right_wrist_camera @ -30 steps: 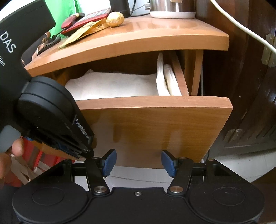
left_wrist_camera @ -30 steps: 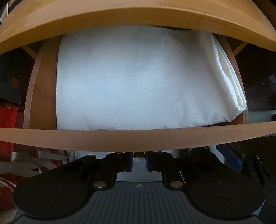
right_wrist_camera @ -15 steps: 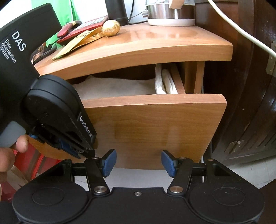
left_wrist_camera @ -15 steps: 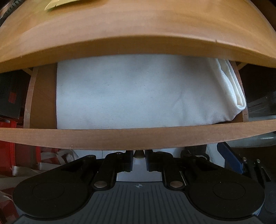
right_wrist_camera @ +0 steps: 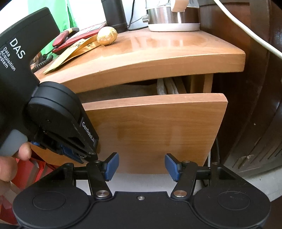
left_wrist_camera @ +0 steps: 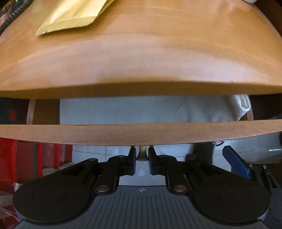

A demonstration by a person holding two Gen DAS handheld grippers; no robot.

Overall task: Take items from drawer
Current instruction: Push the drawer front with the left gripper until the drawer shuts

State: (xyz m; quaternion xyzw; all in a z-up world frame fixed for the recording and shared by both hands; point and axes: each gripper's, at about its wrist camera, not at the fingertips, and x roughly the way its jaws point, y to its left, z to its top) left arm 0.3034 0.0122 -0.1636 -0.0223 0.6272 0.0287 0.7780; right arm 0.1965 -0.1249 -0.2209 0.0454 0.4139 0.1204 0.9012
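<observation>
The wooden drawer (right_wrist_camera: pixel 155 130) stands only a little way out of the nightstand. A folded white cloth (left_wrist_camera: pixel 123 111) lies inside it, mostly hidden under the tabletop; its folded edge shows in the right wrist view (right_wrist_camera: pixel 166 86). My left gripper (left_wrist_camera: pixel 142 155) is shut on the small brass drawer knob (left_wrist_camera: pixel 142 154) under the drawer front (left_wrist_camera: pixel 123 133). It also shows in the right wrist view (right_wrist_camera: pixel 58 123), at the drawer's left. My right gripper (right_wrist_camera: pixel 141 165) is open and empty, just in front of the drawer front.
On the nightstand top (right_wrist_camera: pixel 149 51) lie a gold envelope (right_wrist_camera: pixel 74 52), a golden ball (right_wrist_camera: pixel 107 36), a red object (right_wrist_camera: pixel 70 37) and a steel kettle (right_wrist_camera: pixel 173 15). A dark wooden cabinet (right_wrist_camera: pixel 255 105) stands at the right. A red bag (left_wrist_camera: pixel 26 158) is at the lower left.
The drawer has slid inward toward the nightstand with my left gripper on its knob. Far less of the white cloth shows. The right gripper has stayed open in front.
</observation>
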